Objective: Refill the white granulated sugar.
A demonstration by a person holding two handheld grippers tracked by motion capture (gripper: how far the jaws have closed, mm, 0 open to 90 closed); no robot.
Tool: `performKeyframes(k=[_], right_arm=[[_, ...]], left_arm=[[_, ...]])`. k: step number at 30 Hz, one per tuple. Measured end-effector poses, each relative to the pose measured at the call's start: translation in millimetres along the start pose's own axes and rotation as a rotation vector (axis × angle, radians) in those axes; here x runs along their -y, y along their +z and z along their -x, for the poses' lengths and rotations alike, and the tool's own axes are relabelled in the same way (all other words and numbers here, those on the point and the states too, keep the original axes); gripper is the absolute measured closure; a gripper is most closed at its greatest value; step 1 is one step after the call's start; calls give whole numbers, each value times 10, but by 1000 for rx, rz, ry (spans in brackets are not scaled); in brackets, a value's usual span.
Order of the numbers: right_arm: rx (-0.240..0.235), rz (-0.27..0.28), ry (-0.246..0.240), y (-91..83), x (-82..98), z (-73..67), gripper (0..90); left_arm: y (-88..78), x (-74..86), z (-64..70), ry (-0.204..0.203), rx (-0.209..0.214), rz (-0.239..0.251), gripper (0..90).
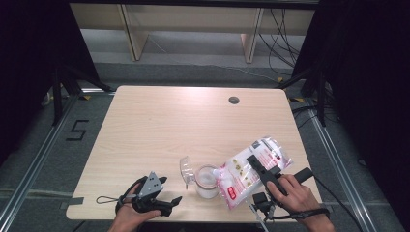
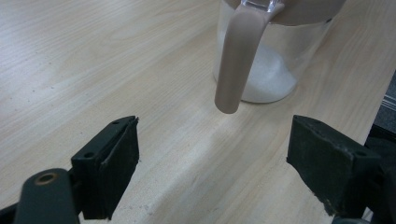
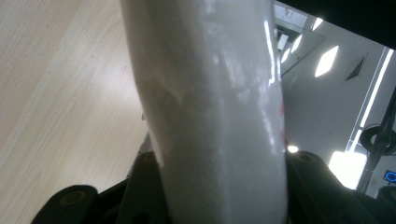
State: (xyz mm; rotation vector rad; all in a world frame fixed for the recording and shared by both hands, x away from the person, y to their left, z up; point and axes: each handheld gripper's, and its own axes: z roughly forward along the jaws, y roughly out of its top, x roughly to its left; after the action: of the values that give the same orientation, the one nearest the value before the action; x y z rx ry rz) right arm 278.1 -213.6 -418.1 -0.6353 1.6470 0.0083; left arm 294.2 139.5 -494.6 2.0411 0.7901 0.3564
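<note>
The work in hand looks like pouring white granules from a plastic bag [image 1: 251, 171] into a clear jar [image 1: 207, 181] at the near edge of the bench [image 1: 169, 125]; to do it well, the bag's lowered corner should sit right over the jar's open mouth, and the tilt should grow slowly so the contents run in a thin stream rather than slumping out at once; the jar is unheld, so the bag ought not to drag against its rim. In the high view the right gripper [image 1: 261, 166] has its jaws closed on the bag's middle, the bag slanting from its upper end at about two o'clock down to the jar at about eight o'clock of those jaws; in the right gripper view the bag [image 3: 215, 112] rises straight up between the jaws toward twelve o'clock, pinched on both sides. The left gripper [image 1: 167, 203] rests in the person's hand at the jar's eight o'clock, its jaws wide and empty; in its own view the jar [image 2: 275, 70] stands at about one o'clock, apart from the jaws, a little white already in its bottom and its hinged lid [image 1: 186, 168] thrown open.
</note>
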Motion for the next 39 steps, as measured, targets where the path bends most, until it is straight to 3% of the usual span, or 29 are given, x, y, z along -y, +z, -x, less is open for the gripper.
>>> performKeyframes(k=[7, 8, 9, 20, 25, 39], right_arm=[[2, -2, -7, 3, -10, -4, 650], [-12, 2, -34, 8, -12, 22, 650], [-4, 3, -11, 11, -20, -2, 651], [-14, -2, -4, 14, -27, -9, 652], [-18, 4, -30, 16, -28, 5, 652], [-32, 2, -36, 17, -40, 22, 652]], left_arm=[[1, 0, 0, 0, 3, 0, 165], [1, 0, 0, 0, 3, -1, 165], [0, 0, -1, 2, -2, -2, 165], [-1, 0, -1, 2, -2, -3, 165], [0, -1, 0, 3, -2, -3, 165], [0, -1, -1, 3, 0, -3, 165]])
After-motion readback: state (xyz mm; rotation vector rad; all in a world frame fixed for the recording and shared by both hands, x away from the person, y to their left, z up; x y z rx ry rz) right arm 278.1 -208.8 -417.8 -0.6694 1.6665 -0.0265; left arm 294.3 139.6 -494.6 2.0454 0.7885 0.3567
